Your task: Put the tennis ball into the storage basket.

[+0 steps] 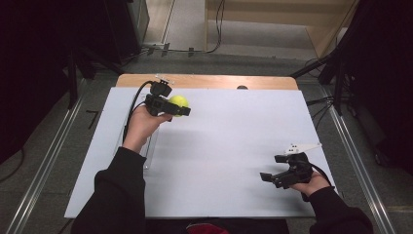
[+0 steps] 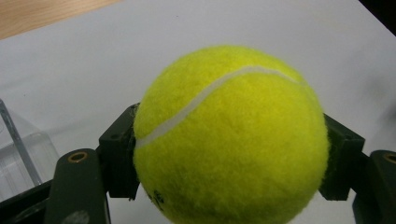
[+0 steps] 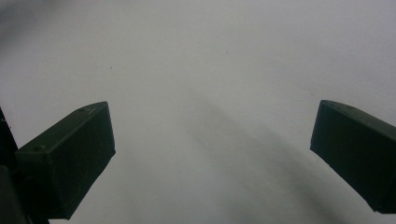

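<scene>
The tennis ball is yellow-green and fuzzy with a curved white seam, and it sits pinched in the left tool, whose dark jaws press into its felt on either side. In the left gripper view the ball bulges well above the jaw tips and some small dark print shows low on its surface. In the high view the ball is near the far left part of the white worktop; whether it rests on the surface or is held just above it cannot be told. The left hand grips the tool's body just nearer the person than the ball, with a black cable looping away from the ball towards the left edge. A clear plastic box lies on the worktop beside that forearm, nearer the person than the ball; its transparent corner shows in the left gripper view.

Well apart from the ball, at the near right part of the worktop, the right hand holds the right tool, pointing roughly back towards the ball's side. Its jaws stand spread wide, with bare white surface between them in the right gripper view.
</scene>
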`<state>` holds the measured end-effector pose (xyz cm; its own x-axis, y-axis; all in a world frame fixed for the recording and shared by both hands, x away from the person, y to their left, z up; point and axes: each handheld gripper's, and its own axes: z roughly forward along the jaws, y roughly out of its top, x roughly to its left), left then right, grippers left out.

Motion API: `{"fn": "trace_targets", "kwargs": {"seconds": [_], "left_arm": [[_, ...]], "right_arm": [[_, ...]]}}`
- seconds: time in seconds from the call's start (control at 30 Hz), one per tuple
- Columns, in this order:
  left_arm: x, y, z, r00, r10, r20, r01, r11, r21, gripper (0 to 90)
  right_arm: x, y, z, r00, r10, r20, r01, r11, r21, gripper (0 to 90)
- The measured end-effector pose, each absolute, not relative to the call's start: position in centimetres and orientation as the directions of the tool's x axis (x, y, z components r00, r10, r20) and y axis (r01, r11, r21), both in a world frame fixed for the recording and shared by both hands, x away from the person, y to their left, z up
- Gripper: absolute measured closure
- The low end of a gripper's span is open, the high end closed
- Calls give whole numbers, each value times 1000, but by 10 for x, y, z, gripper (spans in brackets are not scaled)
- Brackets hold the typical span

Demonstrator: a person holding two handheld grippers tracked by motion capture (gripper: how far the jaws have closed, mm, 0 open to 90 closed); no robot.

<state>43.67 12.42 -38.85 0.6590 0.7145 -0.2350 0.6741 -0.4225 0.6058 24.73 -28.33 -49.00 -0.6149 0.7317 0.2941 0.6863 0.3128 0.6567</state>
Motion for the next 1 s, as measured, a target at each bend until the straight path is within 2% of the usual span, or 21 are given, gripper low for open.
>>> {"fn": "trace_targets", "kwargs": {"seconds": [1.0], "left_arm": [[435, 166, -386, 591, 773, -231, 713, -366, 598, 267]], "right_arm": [[253, -274, -488, -645, 706, 293, 669, 336, 663, 0]]}}
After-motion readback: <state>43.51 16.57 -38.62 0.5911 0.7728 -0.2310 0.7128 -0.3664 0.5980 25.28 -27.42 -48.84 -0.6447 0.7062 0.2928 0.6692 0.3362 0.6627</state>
